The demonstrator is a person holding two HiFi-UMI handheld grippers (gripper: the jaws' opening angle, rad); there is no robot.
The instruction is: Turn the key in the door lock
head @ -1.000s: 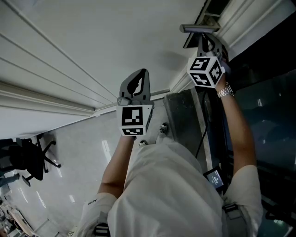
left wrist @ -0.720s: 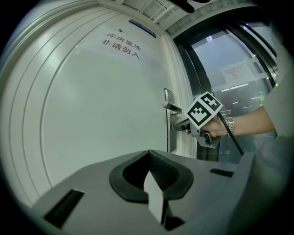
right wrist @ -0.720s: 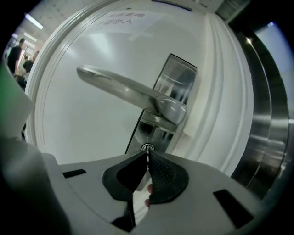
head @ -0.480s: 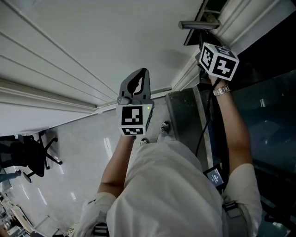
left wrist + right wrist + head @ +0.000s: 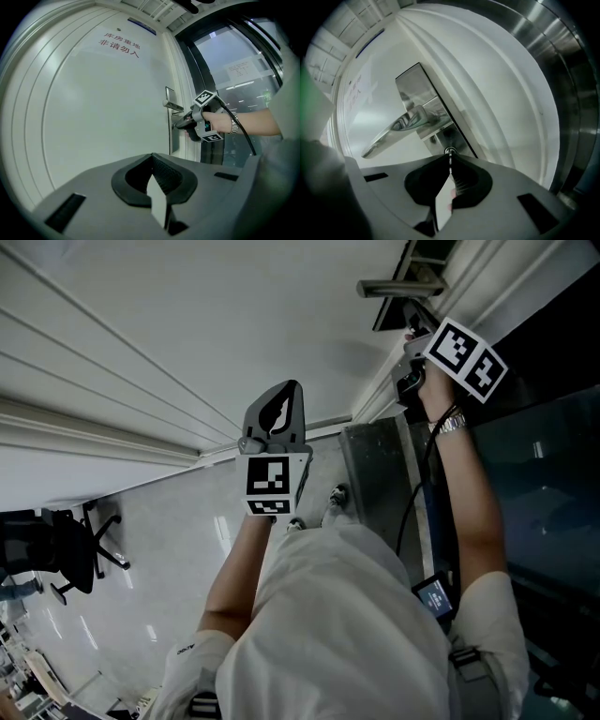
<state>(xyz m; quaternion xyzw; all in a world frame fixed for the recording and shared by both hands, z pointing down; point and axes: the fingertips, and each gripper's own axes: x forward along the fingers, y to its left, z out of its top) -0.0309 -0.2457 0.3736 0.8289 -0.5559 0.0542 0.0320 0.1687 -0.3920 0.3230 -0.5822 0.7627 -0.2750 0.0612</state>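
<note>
We are clamping our right tool (image 5: 451, 163) on the key (image 5: 450, 157), which is sitting in the lock (image 5: 450, 151) just below the lever handle (image 5: 401, 126) of the white door (image 5: 93, 122). We are holding our left tool (image 5: 152, 156) facing the door, jaws together on nothing, well apart from the lock.

Under lever handle (image 5: 401, 126): tight gap, filled by right gripper (image 5: 450, 161) clamped on key (image 5: 450, 153) | right of lock: steel door frame (image 5: 562, 70) close by | left: open room before door face (image 5: 93, 117), left gripper (image 5: 151, 157) hovering apart.
</note>
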